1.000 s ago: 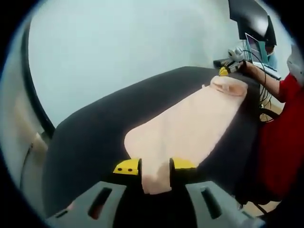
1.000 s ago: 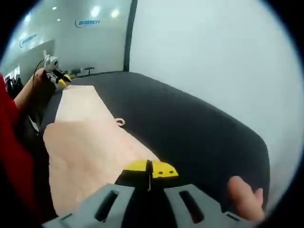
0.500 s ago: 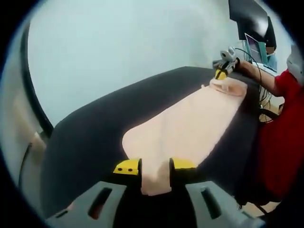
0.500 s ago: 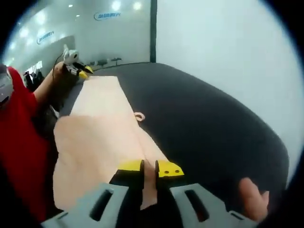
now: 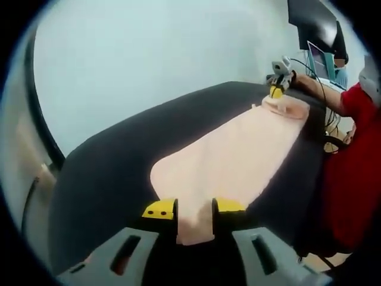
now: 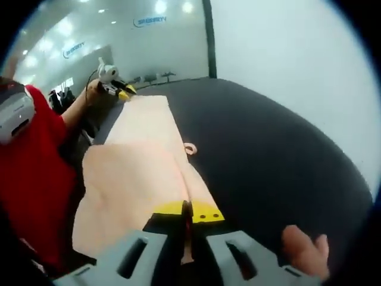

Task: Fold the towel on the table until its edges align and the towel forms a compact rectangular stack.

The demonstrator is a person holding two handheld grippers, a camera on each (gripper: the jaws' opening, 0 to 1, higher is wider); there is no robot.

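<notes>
A peach towel (image 5: 232, 161) lies stretched lengthwise over the dark table (image 5: 113, 173). In the left gripper view, my left gripper (image 5: 194, 214) is shut on the towel's near end, with cloth bunched between the yellow-tipped jaws. At the towel's far end the right gripper (image 5: 278, 76) hangs just above a folded-over hump of cloth. In the right gripper view, my right gripper (image 6: 186, 212) is shut on the towel (image 6: 143, 173), lifting its end into a raised fold. The left gripper (image 6: 114, 85) holds the opposite end. A small hanging loop (image 6: 190, 148) sticks out from the towel's edge.
A person in red (image 5: 351, 173) stands along one long side of the table, also seen as a person in red (image 6: 30, 155). A dark monitor (image 5: 312, 24) and cables sit beyond the far end. Bare dark table top (image 6: 274, 155) spreads beside the towel. A fingertip (image 6: 303, 250) shows by my right gripper.
The right gripper has risen and shifted a little at its end of the towel, and its jaws have narrowed on the cloth. The left gripper keeps its hold, almost still.
</notes>
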